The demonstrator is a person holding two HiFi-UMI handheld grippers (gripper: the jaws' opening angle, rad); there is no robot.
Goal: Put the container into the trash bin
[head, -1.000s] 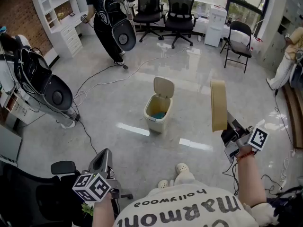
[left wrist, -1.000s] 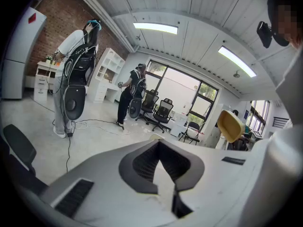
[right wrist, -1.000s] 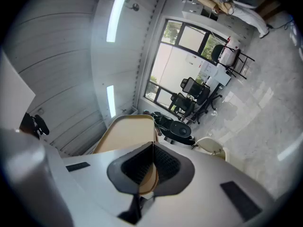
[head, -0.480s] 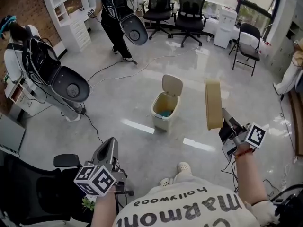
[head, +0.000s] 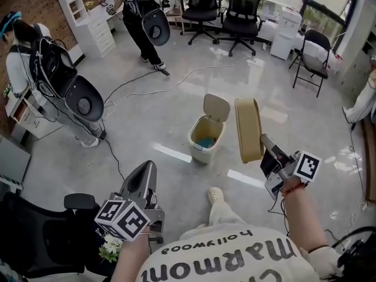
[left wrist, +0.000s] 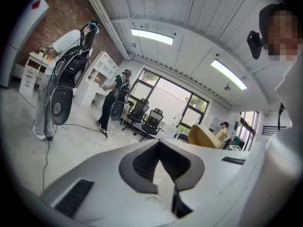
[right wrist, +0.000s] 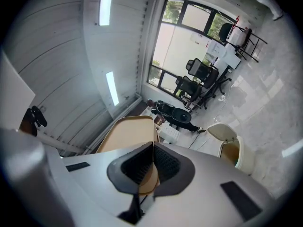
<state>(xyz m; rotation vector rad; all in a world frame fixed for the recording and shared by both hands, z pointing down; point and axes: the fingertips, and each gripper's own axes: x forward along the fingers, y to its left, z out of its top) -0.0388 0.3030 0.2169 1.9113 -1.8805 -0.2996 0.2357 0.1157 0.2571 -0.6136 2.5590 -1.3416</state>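
Off at far left a person (head: 23,63) with gear on the back stands well apart from the work. Low and left of centre, the left gripper (head: 145,178) hangs idle over the floor; its own view shows the jaws pressed together with nothing between them. Near the middle stands the bin (head: 198,148), its lid tipped up and back, its mouth open and something bluish lying inside. Just right of the bin, and up in the air, is the container (head: 248,131), a tan shallow piece held upright and seen edge-on from the head view. The right gripper (head: 265,148) has it. The jaws are closed on its lower rim, and the right gripper view shows the tan wall pinched between the pads, with the open bin off to the right beyond. The step in hand looks like the carry to the bin, since the container is beside the mouth and not yet over it. The next move probably calls for bringing the right gripper leftward and forward until the container hangs above the opening. It should then be lowered with a narrow end leading, clear of the raised lid, and only then should the jaws part. Let go too early and it could catch the rim and tip out onto the floor.
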